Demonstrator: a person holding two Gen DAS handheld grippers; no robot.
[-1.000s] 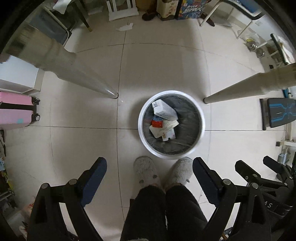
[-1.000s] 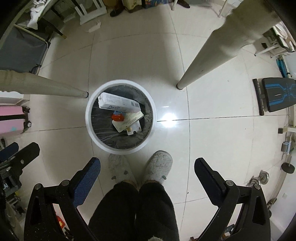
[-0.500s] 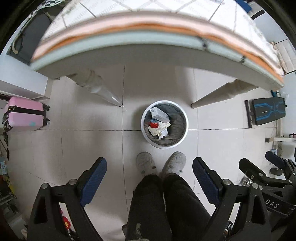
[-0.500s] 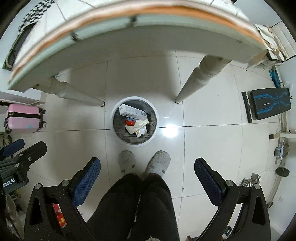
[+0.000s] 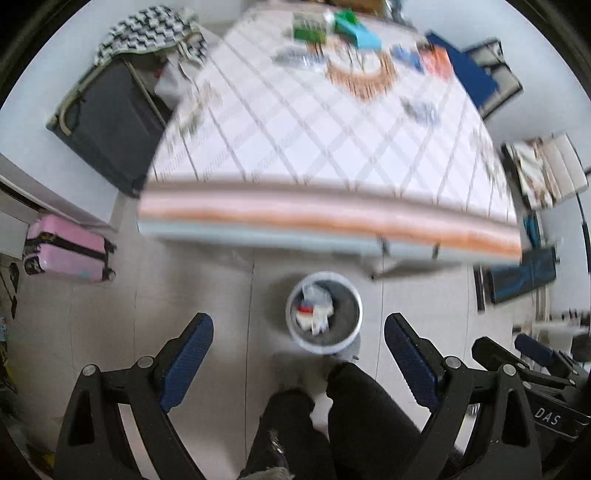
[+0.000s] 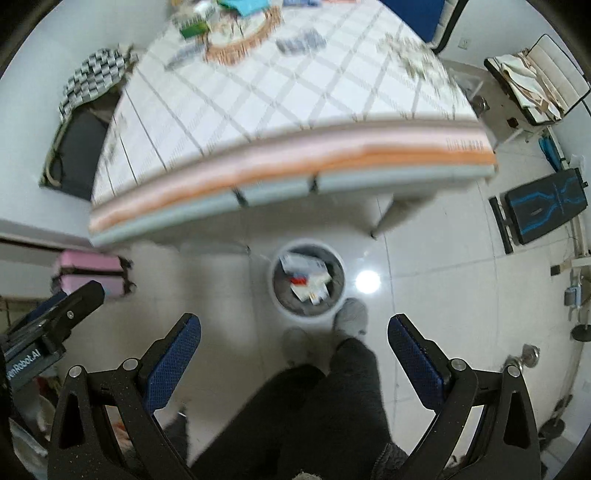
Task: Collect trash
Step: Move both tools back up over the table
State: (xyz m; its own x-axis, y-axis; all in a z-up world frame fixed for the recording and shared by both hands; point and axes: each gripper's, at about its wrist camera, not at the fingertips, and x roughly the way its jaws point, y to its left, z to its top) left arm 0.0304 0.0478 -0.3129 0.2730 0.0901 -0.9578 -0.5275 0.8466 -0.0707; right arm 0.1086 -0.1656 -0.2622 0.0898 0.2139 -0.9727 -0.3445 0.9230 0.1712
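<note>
- The left gripper (image 5: 298, 354), with black arms and blue pads, has its fingers spread wide and holds nothing.
- The right gripper (image 6: 294, 350), of the same build, is likewise spread wide and empty.
- The round white trash bin with a dark liner (image 5: 324, 312) stands on the pale tiled floor (image 5: 207, 295), just beyond the person's grey slippers (image 6: 350, 316) and below both grippers. Cartons and wrappers already lie inside.
- The trash left to collect appears to be the blurred small items on the checked tablecloth (image 5: 325, 122): a green box (image 5: 309, 26) and a teal packet (image 5: 364, 35) at the table's far end.
- These lie far ahead of both sets of fingers. Neither gripper looks clearly nearer, and motion blur hides each item's long axis.
</note>
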